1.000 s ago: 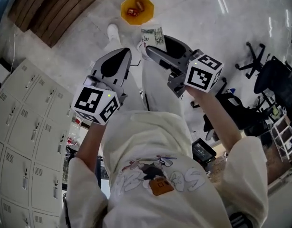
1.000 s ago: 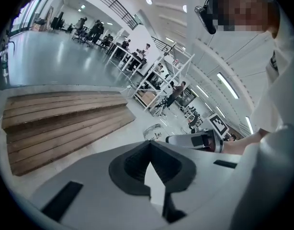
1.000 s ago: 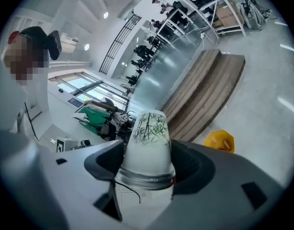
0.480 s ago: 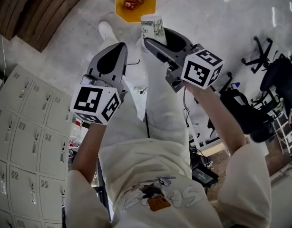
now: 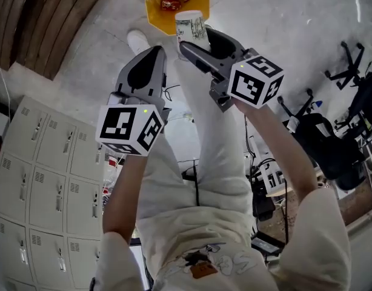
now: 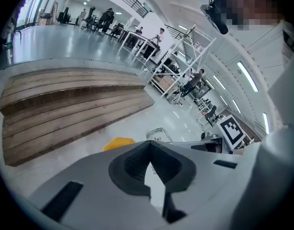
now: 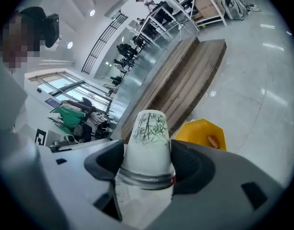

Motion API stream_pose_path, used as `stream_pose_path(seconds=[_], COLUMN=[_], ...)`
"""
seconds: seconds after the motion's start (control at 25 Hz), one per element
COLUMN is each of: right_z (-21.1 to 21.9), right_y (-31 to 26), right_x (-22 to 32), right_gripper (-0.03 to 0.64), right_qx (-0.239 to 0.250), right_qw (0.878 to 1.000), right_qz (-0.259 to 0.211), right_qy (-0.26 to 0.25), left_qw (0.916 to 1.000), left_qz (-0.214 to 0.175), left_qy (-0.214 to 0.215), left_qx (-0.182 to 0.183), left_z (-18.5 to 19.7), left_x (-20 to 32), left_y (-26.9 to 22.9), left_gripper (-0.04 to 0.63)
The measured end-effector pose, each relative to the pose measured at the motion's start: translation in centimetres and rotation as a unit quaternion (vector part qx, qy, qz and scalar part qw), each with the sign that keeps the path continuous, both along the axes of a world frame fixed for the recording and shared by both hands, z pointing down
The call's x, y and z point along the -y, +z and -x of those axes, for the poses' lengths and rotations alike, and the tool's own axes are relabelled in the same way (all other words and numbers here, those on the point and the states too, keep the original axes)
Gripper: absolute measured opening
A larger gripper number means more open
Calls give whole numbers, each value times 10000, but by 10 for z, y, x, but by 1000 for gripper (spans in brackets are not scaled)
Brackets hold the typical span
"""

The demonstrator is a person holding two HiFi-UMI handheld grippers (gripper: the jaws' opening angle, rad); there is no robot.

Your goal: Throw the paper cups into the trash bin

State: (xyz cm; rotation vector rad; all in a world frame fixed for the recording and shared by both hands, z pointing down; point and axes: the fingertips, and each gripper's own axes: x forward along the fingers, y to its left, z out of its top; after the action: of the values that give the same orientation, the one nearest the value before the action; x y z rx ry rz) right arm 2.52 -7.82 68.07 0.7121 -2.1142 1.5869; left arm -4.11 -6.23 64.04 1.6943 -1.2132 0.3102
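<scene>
The paper cup [image 7: 148, 140], white with green bamboo print, is pinched near its wide end between the right gripper's [image 7: 147, 164] jaws, with its base pointing away. Just beyond and to the right of those jaws, the yellow trash bin [image 7: 192, 131] stands on the floor [image 7: 252, 104]. The left gripper's [image 6: 148, 145] jaws are pressed together, with nothing between them.

Glossy grey floor [image 5: 283, 17], wooden steps [image 6: 65, 104], grey lockers [image 5: 34, 180] (several rows), black office chairs [image 5: 331, 150] alongside.
</scene>
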Motion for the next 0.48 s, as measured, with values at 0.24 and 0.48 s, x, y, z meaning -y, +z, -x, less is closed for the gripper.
stream_pose_path(seconds=[0.24, 0.48], right_z=[4, 0], right_y=[63, 126], right_x=[4, 4], right_gripper=[313, 313], right_qx=[-85, -339], right_qw=[10000, 9990], right_qz=[-23, -164], right_qy=[4, -227], left_qw=[9997, 9983], left_qz=[194, 381], left_qy=[-71, 77], left_qx=[159, 431], left_z=[7, 8], left_x=[-2, -4], left_y=[71, 143], left_gripper=[6, 6])
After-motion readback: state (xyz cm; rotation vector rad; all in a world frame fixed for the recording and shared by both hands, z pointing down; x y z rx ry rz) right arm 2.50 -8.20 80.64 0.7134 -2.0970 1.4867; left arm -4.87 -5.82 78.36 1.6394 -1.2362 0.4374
